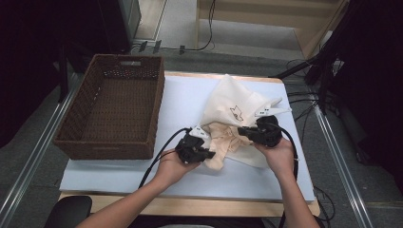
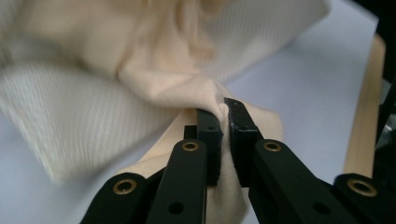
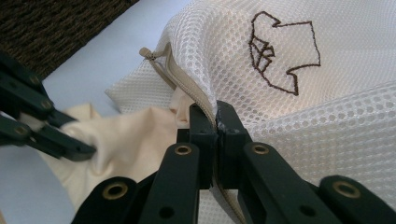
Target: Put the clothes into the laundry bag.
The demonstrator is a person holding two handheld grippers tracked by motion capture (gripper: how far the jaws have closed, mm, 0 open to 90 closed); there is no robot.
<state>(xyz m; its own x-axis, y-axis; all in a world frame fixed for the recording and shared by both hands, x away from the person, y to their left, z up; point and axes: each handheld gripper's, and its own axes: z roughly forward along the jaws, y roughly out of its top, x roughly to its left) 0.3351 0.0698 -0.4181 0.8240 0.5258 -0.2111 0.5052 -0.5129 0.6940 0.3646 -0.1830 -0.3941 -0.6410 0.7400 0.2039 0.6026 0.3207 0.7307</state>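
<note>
A: Pulling now, the left gripper (image 2: 223, 122) pinches the peach garment (image 1: 223, 142) mid-desk; the right gripper (image 3: 216, 122) clamps the mesh laundry bag's (image 1: 233, 102) zipper edge.

B: It may snag on the zipper.

Peach cloth (image 2: 187, 84) beyond left gripper (image 2: 223, 122) blurred, folds indistinct; lower end cut off at bottom edge between jaws. Mesh bag (image 3: 299, 116) past right gripper (image 3: 215, 122) cut off at top and right edges. Cloth's far end hidden inside bag opening. Bag's embroidered mark (image 1: 236, 113) too small to read from above.
</note>
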